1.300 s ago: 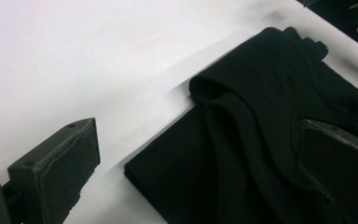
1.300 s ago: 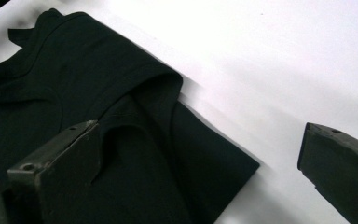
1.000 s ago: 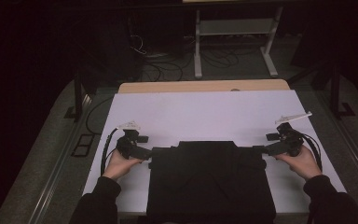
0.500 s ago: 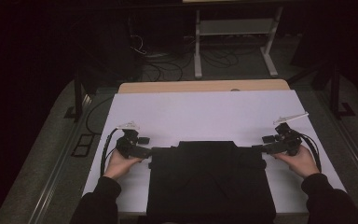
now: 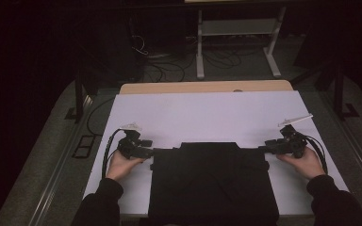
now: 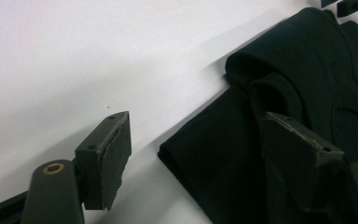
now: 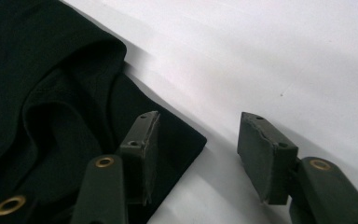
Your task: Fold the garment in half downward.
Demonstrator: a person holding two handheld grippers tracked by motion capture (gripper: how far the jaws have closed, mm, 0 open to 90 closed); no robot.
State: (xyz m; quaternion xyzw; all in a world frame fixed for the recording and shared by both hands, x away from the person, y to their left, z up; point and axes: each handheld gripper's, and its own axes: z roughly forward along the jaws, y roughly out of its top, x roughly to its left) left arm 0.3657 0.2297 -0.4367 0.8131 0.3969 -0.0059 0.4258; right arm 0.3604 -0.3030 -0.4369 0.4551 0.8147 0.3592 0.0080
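A black garment (image 5: 212, 183) lies folded on the white table cover (image 5: 207, 113), near the front edge. My left gripper (image 5: 151, 153) points at its upper left corner, my right gripper (image 5: 264, 148) at its upper right corner. In the left gripper view the garment's (image 6: 307, 70) folded edge lies between the jaws of the left gripper (image 6: 200, 154), with the pads still apart from it. In the right gripper view the cloth's (image 7: 42, 93) corner sits between the jaws of the right gripper (image 7: 200, 154), untouched by the right pad. Both pairs of jaws have just been closing.
White cover stretches behind and beside the garment. A strip of wooden tabletop (image 5: 202, 87) shows at the far edge. On the dark floor beyond stand a metal rack (image 5: 235, 42) and loose cables (image 5: 169, 66). The right gripper's tip (image 6: 354, 5) shows far off in the left gripper view.
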